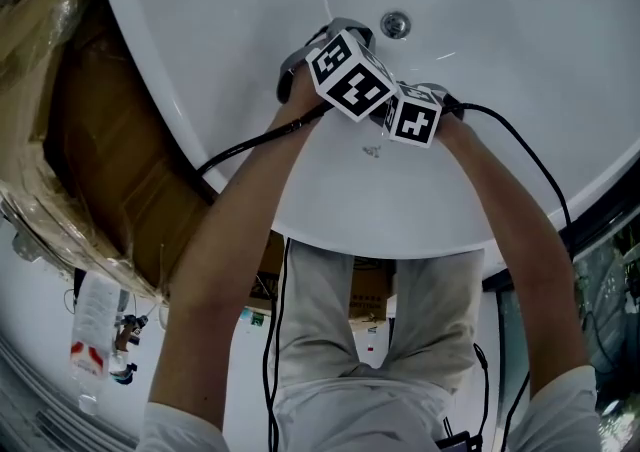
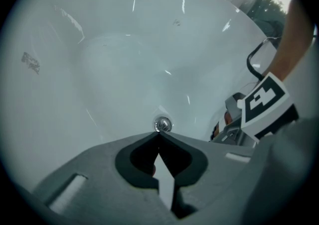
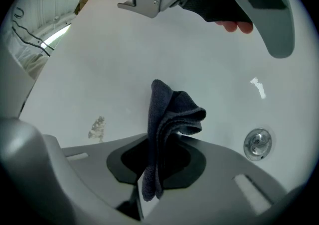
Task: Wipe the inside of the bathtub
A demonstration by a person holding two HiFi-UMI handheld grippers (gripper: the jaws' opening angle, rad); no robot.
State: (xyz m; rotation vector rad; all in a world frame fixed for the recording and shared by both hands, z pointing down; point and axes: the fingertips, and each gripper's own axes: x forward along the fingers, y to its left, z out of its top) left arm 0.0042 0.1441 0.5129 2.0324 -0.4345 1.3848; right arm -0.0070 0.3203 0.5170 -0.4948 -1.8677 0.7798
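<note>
The white bathtub (image 1: 520, 60) fills the head view, and its chrome drain (image 1: 396, 24) lies just beyond both grippers. My left gripper (image 2: 159, 137) is shut with nothing in it and hovers over the drain (image 2: 162, 124). My right gripper (image 3: 152, 142) is shut on a dark blue cloth (image 3: 172, 112) that stands up folded between the jaws, above the tub floor. A brownish smudge (image 3: 97, 128) marks the floor left of the cloth. The drain (image 3: 257, 143) lies to its right. The two marker cubes (image 1: 350, 73) (image 1: 413, 120) sit side by side, nearly touching.
A plastic-wrapped cardboard box (image 1: 90, 140) stands outside the tub's left rim (image 1: 200, 130). Black cables (image 1: 240, 148) run from both grippers across the rim. A faint mark (image 2: 31, 62) shows on the far tub wall. The person's legs (image 1: 350, 340) stand at the near rim.
</note>
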